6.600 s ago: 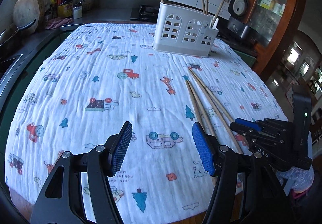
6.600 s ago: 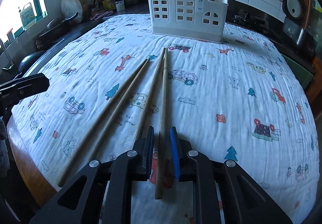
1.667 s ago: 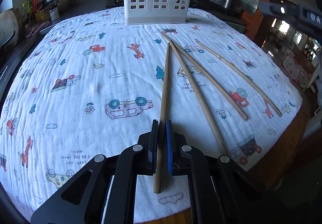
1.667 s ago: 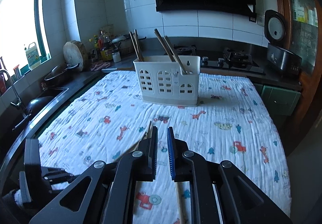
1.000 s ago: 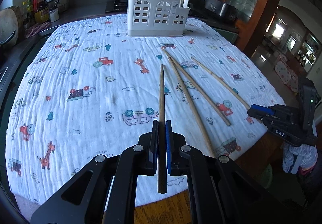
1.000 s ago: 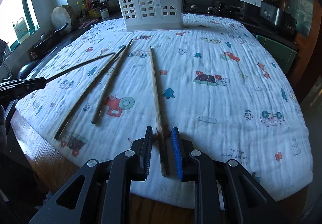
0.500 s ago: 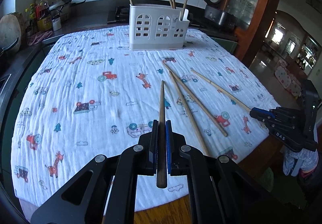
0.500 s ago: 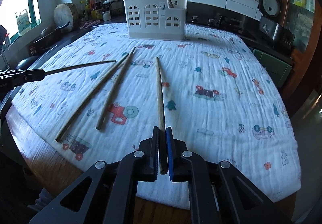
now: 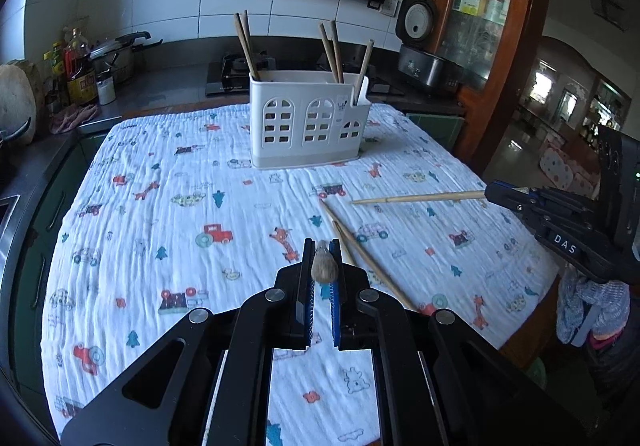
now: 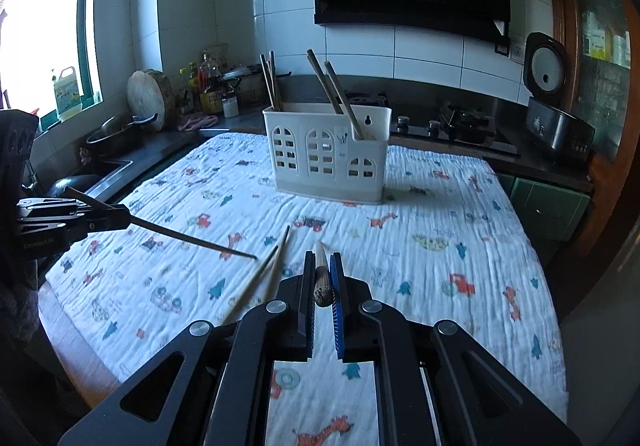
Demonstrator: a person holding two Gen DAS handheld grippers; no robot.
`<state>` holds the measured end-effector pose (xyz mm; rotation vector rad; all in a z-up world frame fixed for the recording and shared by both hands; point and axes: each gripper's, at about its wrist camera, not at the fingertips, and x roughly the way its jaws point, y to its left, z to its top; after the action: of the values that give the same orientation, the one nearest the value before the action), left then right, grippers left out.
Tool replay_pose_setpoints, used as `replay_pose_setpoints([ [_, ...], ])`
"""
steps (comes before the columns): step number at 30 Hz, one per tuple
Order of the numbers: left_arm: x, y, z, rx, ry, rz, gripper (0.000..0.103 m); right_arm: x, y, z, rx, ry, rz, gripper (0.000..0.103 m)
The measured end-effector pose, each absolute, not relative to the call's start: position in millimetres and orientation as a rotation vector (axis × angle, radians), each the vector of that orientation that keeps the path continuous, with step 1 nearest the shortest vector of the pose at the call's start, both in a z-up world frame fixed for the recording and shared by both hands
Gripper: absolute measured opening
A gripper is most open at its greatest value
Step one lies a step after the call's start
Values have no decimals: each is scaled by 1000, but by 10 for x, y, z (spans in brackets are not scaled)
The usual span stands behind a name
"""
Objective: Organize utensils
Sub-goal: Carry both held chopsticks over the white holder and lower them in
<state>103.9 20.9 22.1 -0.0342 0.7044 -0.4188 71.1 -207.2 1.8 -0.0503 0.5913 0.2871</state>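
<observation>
Chopsticks lifted clear of the printed tablecloth [image 9: 168,205], one pinched in the left gripper [image 9: 322,266] and one in the right gripper [image 10: 322,278], where a second ago both lay flat. Two more left on the cloth just beyond the jaws. White slotted holder [image 9: 308,125] straight ahead, well apart, five sticks already upright inside; likely next stop for both.
</observation>
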Motion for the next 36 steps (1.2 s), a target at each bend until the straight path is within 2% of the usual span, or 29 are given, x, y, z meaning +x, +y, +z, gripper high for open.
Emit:
replay_pose_setpoints([
  [12,1683,241,684,-68,665,-454,6,1518,-2202,718,-5,582,322,7],
  [26,2377,171,1839,-29,454,-405,6,2325,-2298,1752,-60,484,244,7],
  [30,2637,135,1870,-43,439,-367,6,2541,-2266,1850,-65,460,230,7],
  [36,2984,147,1637,-86,478,-339,6,2809,-2196,1710,-78,475,221,7],
])
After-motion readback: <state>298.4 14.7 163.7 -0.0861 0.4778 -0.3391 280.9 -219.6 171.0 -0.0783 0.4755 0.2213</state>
